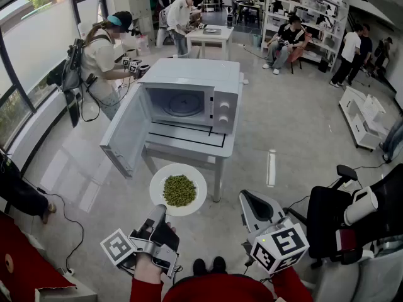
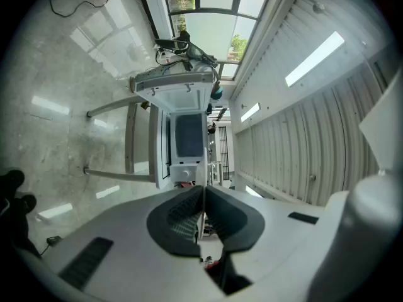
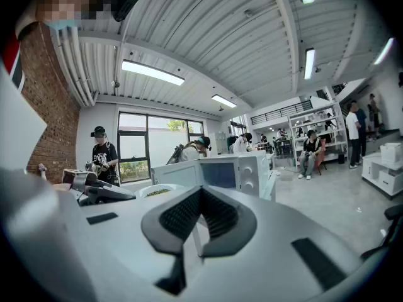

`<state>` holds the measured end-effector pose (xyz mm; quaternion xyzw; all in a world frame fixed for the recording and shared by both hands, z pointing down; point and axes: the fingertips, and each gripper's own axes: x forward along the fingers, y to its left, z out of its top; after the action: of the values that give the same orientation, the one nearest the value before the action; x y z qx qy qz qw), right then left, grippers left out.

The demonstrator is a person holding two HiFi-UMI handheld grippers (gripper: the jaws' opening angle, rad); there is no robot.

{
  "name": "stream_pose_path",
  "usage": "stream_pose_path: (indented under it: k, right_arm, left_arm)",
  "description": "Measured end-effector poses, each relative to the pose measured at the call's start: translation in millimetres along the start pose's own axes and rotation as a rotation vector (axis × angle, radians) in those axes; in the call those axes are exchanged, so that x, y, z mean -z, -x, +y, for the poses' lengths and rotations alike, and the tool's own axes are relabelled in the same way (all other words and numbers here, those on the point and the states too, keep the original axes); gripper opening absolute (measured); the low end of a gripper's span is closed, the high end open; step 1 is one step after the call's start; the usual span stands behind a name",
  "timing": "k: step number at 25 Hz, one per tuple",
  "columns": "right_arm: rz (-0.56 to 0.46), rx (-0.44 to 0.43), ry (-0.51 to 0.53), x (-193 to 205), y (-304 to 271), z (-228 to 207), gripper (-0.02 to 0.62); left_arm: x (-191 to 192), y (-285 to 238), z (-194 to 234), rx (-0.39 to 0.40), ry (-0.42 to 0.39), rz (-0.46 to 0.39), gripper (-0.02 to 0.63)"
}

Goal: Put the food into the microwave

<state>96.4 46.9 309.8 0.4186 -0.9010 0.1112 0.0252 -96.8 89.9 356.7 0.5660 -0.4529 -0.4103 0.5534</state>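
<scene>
A white plate (image 1: pixel 161 180) heaped with green peas (image 1: pixel 179 190) hangs level in front of the white table (image 1: pixel 189 148). My left gripper (image 1: pixel 160 212) is shut on the plate's near rim, which shows as a thin white edge (image 2: pixel 203 168) between the pads (image 2: pixel 179 209). The white microwave (image 1: pixel 217 87) stands on the table with its door (image 1: pixel 128 133) swung wide to the left and its glass turntable (image 1: pixel 184 105) bare. My right gripper (image 1: pixel 247 199) floats to the right of the plate, shut with nothing in it; its pads (image 3: pixel 217 211) meet.
A person with grippers (image 1: pixel 101 55) stands at the microwave's far left. Several people sit and stand at the back by the shelves (image 1: pixel 308 17). A black stand (image 1: pixel 330 222) is at the right, and a cable (image 1: pixel 66 222) crosses the floor on the left.
</scene>
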Motion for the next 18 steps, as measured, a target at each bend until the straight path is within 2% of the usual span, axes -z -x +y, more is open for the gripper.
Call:
stream_pose_path:
  k: [12,18]
  right_arm:
    - [0.02,-0.006,-0.001,2,-4,-3,0.012]
    - [0.025,-0.023,-0.039,11,-3,-8,0.014]
  left_arm:
    - [5,-7,0,-0.007,-0.005,0.0,0.023]
    - [11,-11,6,-0.017,-0.002,0.002,0.023]
